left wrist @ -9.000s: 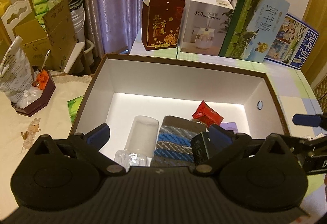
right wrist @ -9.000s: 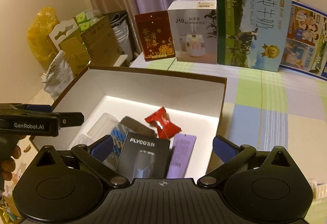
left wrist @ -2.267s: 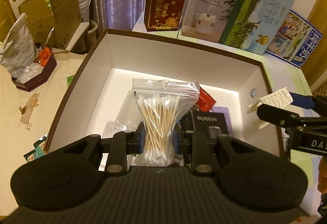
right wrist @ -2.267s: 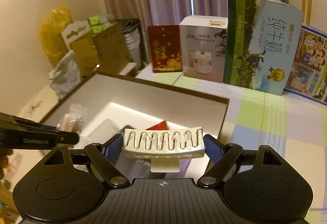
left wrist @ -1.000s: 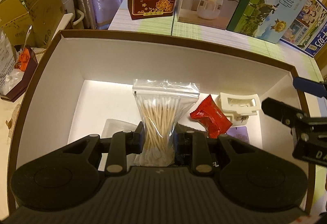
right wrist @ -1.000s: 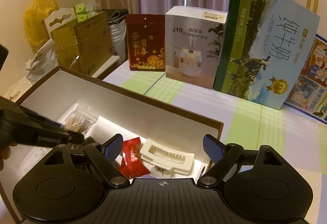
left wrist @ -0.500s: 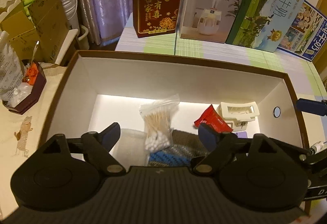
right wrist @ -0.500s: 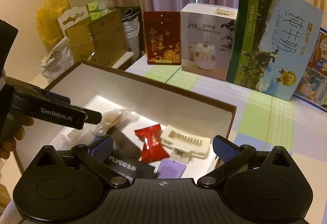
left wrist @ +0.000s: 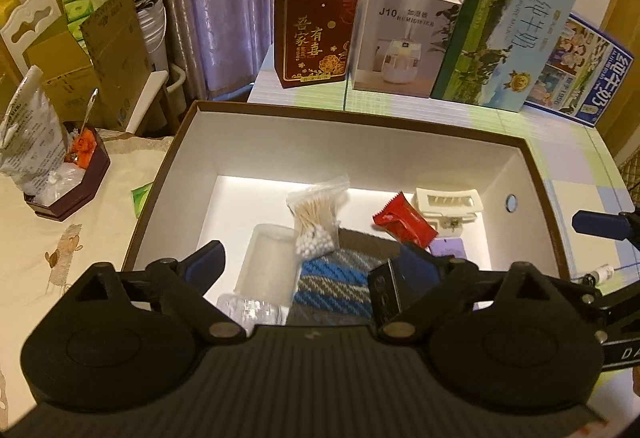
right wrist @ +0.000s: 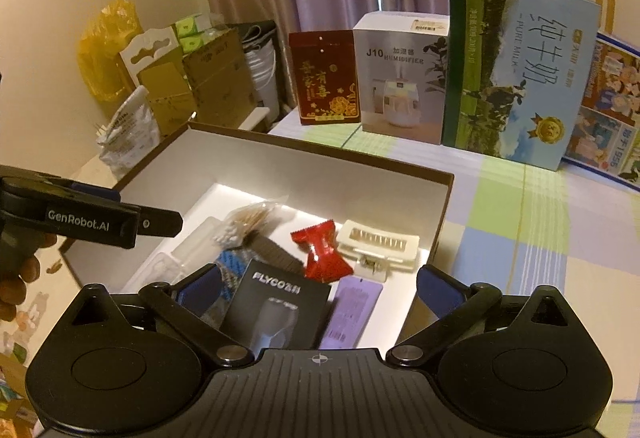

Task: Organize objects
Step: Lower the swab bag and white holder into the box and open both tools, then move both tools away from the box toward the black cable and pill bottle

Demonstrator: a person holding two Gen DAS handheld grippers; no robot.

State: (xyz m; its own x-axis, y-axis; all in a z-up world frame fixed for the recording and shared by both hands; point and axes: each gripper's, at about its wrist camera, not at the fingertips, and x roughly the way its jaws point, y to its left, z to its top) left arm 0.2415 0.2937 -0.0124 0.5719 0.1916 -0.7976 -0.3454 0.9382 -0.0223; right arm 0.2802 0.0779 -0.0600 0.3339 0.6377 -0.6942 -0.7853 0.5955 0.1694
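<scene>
A brown box with white walls (left wrist: pixel 360 118) holds a bag of cotton swabs (left wrist: pixel 316 218), a red candy (left wrist: pixel 404 224), a white hair clip (left wrist: pixel 448 204), a blue-grey knit cloth (left wrist: pixel 336 278), a clear plastic case (left wrist: pixel 268 262), a black FLYCO box (right wrist: pixel 276 306) and a purple card (right wrist: pixel 352 310). My left gripper (left wrist: pixel 312 262) hovers over the box's near side. Its jaws are opening and nothing is between them. My right gripper (right wrist: pixel 318 286) stands open and empty above the near right corner. The swabs (right wrist: pixel 244 222), candy (right wrist: pixel 324 250) and clip (right wrist: pixel 378 242) lie loose.
At the back stand a red gift box (left wrist: pixel 316 38), a humidifier box (left wrist: pixel 404 34) and a tall milk carton (left wrist: pixel 508 34) on the checked cloth. A dark tray (left wrist: pixel 68 194) with bags sits at the left, with cardboard boxes (left wrist: pixel 112 50) behind it.
The left gripper let go of the swab bag, which now lies in the box. Both grippers drew back and rose, and their jaws spread wide.
</scene>
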